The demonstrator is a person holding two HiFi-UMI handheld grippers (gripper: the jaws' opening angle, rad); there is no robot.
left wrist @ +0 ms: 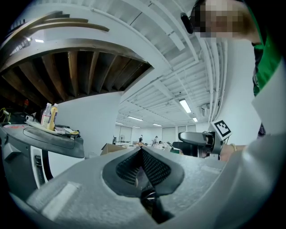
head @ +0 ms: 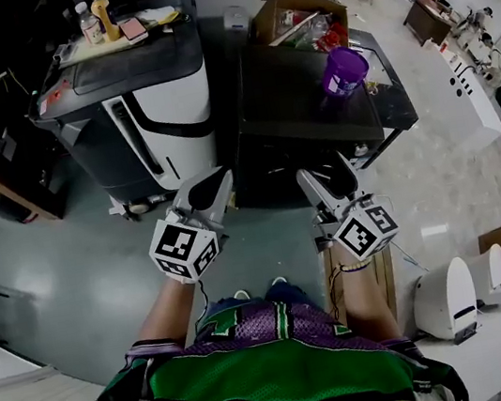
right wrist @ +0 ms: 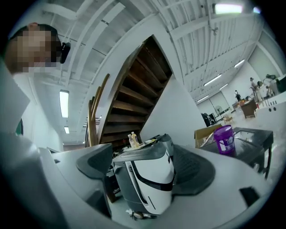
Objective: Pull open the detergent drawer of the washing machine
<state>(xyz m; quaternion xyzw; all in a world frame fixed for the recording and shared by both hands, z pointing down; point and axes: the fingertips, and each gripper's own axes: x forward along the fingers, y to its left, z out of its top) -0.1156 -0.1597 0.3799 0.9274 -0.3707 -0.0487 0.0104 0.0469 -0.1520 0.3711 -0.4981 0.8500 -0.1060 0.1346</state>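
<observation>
Closed left claw (left wrist: 141, 152), parted right claw (right wrist: 145, 165); drawer hidden

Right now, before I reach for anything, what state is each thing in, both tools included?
left tool: shut, nothing between its pads.
right tool: open, empty.
dark machine: front too dark to tell whether a drawer is out.
purple tub: upright on the dark machine's top.
cardboard box: flaps open, full.
two bottles: upright on the grey and white machine.
</observation>
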